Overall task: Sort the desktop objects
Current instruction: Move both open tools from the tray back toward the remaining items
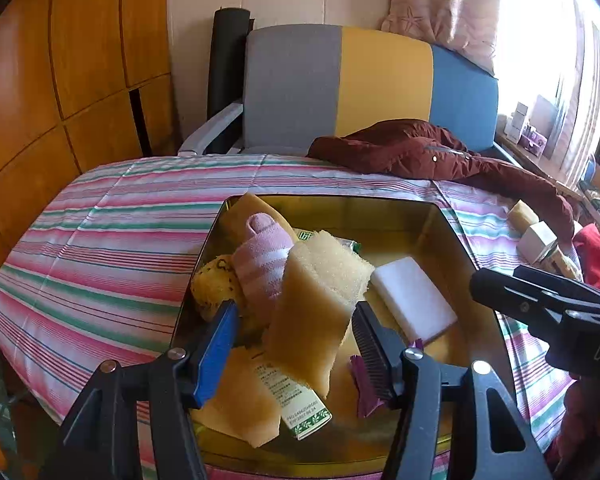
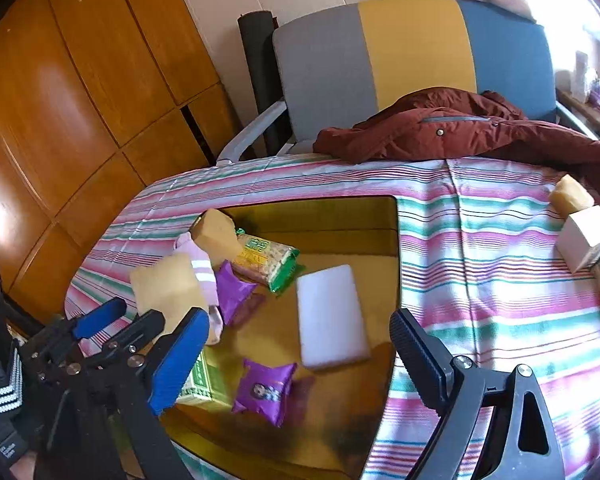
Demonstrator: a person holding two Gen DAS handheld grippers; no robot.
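Landmark: gold tray (image 2: 391, 240), shallow, square, set on striped counter (image 2: 479, 248).

Left of tray: wooden cabinet wall (image 2: 80, 100).

Left tongs (image 1: 296, 332) over tray's near-left part, jaws apart, blue pad one side, ribbed black pad other. Tan sponge strip (image 1: 319, 300) standing between the pads, leaning on the heap in the tray; right pad at its edge, contact not certain; left pad clear of it. No firm grip seen.

Inside tray, left side: yellow spotted ball (image 1: 214, 284), pink striped sock (image 1: 266, 264) draped over heap, second tan sponge (image 2: 216, 232) at far-left corner, green snack pack (image 2: 270, 260) beside it. Green-white box (image 1: 300, 404) lying flat at near-left.

Inside tray, middle: purple wrapper (image 2: 234, 290) by the sock, another purple wrapper (image 2: 266, 390) near the front edge. White foam block (image 2: 331, 316) flat, right of centre.

Right tongs (image 2: 300, 356) above tray's near edge, jaws wide, nothing between them.

Behind tray: chair (image 2: 399, 64), grey, yellow, blue panels; maroon jacket (image 2: 459, 128) spilling from it onto counter.

Right of tray, well apart: tan block (image 2: 571, 196) and small white box (image 2: 585, 236), touching or nearly so.
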